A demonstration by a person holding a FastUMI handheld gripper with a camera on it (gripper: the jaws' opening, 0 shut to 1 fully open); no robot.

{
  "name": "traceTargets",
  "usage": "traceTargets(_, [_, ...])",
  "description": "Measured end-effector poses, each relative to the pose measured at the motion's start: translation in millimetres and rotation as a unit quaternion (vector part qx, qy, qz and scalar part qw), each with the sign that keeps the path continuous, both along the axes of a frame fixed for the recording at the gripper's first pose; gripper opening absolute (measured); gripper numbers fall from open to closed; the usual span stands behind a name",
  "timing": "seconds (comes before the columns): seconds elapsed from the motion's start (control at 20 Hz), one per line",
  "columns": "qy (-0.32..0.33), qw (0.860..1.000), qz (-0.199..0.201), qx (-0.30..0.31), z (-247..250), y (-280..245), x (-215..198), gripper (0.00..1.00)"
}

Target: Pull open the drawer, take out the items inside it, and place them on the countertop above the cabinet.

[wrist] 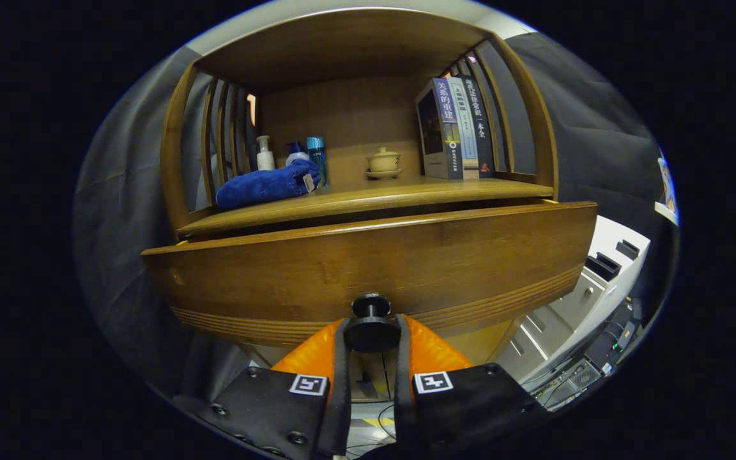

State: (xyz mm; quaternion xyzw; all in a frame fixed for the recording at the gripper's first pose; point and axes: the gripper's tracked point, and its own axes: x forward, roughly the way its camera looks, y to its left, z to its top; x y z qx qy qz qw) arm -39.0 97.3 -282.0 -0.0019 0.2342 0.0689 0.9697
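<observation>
A wooden drawer front (368, 262) stands pulled out from the cabinet, its top edge ahead of the countertop (368, 198). A dark round knob (371, 326) juts from the drawer's lower middle. My gripper (372, 335) is shut on this knob, one finger pressing on each side. The drawer's inside is hidden behind its front panel. On the countertop lie a folded blue towel (266, 184) at the left and a small lidded teacup on a saucer (384, 163) in the middle.
Three bottles (291, 153) stand behind the towel. Upright books (454, 128) lean at the countertop's right end. A wooden shelf roof (342, 45) and slatted sides enclose the countertop. A white cabinet (588, 287) and cables sit lower right.
</observation>
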Motion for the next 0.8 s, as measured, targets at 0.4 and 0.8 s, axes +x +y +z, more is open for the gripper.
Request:
traceTargets(0.4, [0.018,1.0,-0.004,0.012,9,-12,-69,0.36])
traceTargets(0.8, [0.054,0.999,-0.007,0.003,6,-22,-123,0.36])
